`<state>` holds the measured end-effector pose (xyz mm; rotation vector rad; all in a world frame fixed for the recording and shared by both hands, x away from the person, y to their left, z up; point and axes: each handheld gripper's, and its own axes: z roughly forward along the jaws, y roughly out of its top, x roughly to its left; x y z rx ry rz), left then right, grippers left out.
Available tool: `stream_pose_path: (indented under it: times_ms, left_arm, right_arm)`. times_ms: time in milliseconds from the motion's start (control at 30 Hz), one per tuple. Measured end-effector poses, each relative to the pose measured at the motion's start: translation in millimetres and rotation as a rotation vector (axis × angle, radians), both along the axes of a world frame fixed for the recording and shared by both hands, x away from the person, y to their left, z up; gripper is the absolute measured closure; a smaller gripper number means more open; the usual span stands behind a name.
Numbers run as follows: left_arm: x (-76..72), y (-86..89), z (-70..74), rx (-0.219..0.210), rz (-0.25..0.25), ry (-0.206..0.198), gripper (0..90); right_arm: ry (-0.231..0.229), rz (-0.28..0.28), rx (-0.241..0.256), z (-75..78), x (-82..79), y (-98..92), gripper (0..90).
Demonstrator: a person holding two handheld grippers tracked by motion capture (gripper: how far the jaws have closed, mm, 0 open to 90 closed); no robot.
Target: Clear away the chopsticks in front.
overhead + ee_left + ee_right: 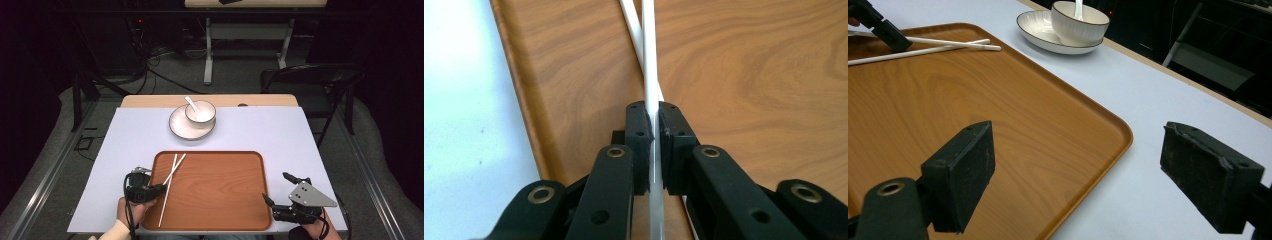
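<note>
- Two white chopsticks [169,186] crossed on the left part of a wooden tray [225,200], thin ends toward the far rim; seen too in the right gripper view [948,46].
- One chopstick [650,60] clamped between the jaws of the left gripper [159,189], pads pressed against both its sides; the other chopstick [631,30] slanting beneath it, touching the tray [749,75].
- Left gripper [654,130] held over the tray's left edge, a hand [122,212] behind it at the near table edge.
- Right gripper [278,188] just off the tray's near right corner, jaws spread wide, nothing between them; grey three-cornered plate on top.
- In the right gripper view, one pad [960,175] over the tray [1023,125], the other over the pale table [1158,100].
- Farther back, near the far edge of the table [280,135], a white bowl [200,112] on a plate [177,127], a white spoon [191,103] standing in the bowl.
- Beyond the table, a dark folding chair [310,80] at right.
</note>
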<state>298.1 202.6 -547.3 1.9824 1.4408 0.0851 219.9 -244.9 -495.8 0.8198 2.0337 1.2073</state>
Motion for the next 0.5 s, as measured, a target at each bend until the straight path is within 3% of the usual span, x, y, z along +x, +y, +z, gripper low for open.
stream_pose_path:
  times_ms: [300,500]
  left_arm:
    - [0.1,-2.5,2.1,-0.015,-0.042,-0.003,67.7]
    - [-0.5,-1.2,12.8,-0.012,-0.063,-0.048,42.8]
  right_arm:
    - [-0.002,-0.005,0.002,0.0,0.0,-0.3,13.8]
    - [-0.001,-0.006,0.006,0.0,-0.1,-0.6,13.8]
